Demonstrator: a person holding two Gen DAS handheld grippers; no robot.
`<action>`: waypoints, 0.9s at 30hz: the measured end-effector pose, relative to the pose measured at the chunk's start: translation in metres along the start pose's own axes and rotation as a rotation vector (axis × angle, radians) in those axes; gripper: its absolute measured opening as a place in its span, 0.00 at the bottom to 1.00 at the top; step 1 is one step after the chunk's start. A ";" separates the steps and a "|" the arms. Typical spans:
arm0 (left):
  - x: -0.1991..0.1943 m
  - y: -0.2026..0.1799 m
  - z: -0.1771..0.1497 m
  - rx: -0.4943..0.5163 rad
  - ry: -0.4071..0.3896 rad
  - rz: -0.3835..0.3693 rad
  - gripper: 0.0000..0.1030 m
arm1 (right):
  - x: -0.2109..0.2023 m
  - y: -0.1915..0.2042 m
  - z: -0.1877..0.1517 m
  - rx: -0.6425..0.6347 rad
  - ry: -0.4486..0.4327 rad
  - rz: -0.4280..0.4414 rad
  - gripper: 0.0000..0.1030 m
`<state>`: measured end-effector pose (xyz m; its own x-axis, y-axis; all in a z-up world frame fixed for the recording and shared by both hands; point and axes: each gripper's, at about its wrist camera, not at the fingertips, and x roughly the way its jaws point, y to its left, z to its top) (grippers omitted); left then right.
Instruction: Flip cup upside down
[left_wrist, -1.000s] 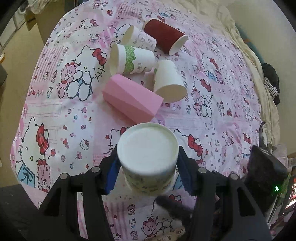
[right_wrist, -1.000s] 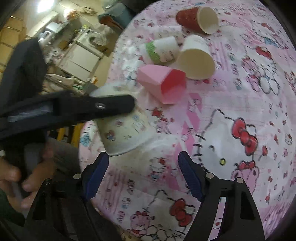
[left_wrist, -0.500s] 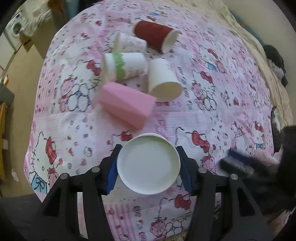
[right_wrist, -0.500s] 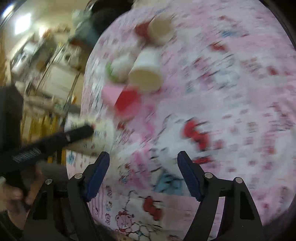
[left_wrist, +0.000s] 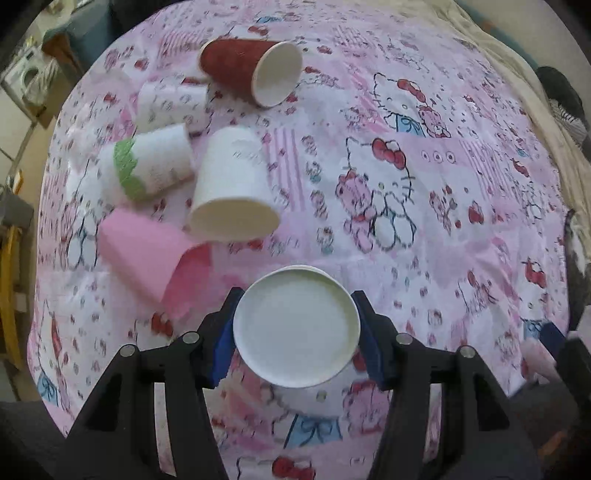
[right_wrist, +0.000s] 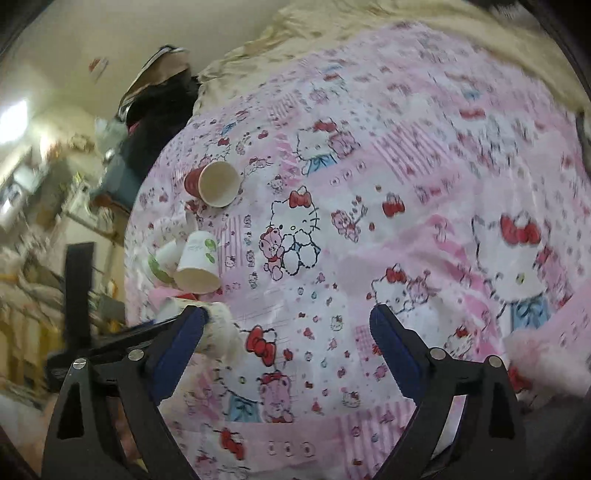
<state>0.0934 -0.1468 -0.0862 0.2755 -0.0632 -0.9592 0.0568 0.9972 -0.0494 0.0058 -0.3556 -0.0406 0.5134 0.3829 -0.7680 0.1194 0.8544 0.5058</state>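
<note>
My left gripper (left_wrist: 296, 328) is clenched on the cup (left_wrist: 297, 326), its blue pads pressed against both sides. The cup's flat white base faces my camera and its mouth points down at the bedsheet (left_wrist: 424, 206), near the bed's near edge. In the right wrist view the same cup (right_wrist: 218, 332) shows low on the left, partly hidden behind my right gripper's near finger, printed side out.

Beyond it, toward the bed's left side, five cups lie tipped over in a loose cluster. The pink cup (left_wrist: 147, 254) is closest, just beside my left finger, mouth toward me. Behind it the white cup (left_wrist: 232, 192) lies mouth toward me, touching the green-banded cup (left_wrist: 147, 170). A small patterned cup (left_wrist: 173, 103) is farther back, and the red cup (left_wrist: 251, 70) farthest, mouth to the right. Nothing stands between the held cup and the sheet below.

My right gripper (right_wrist: 286, 332) is released, jaws wide and holding nothing, over the printed sheet.

Against a second ago, the cup's side has gone from view and only its base shows; the cluster sits farther left in my view, and my right gripper has swung away from the cup toward the bed's middle.
</note>
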 end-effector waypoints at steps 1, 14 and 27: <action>0.002 -0.004 0.001 0.014 -0.009 0.023 0.52 | 0.001 -0.003 0.002 0.020 0.001 0.010 0.91; 0.031 -0.022 0.003 0.074 0.058 0.082 0.54 | -0.005 -0.007 0.004 0.057 0.001 0.084 0.91; -0.010 -0.011 -0.006 0.077 -0.016 0.045 0.62 | -0.005 -0.005 0.004 0.059 -0.006 0.082 0.91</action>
<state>0.0839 -0.1565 -0.0780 0.2951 -0.0202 -0.9553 0.1179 0.9929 0.0154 0.0060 -0.3638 -0.0375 0.5288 0.4484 -0.7206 0.1265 0.7979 0.5893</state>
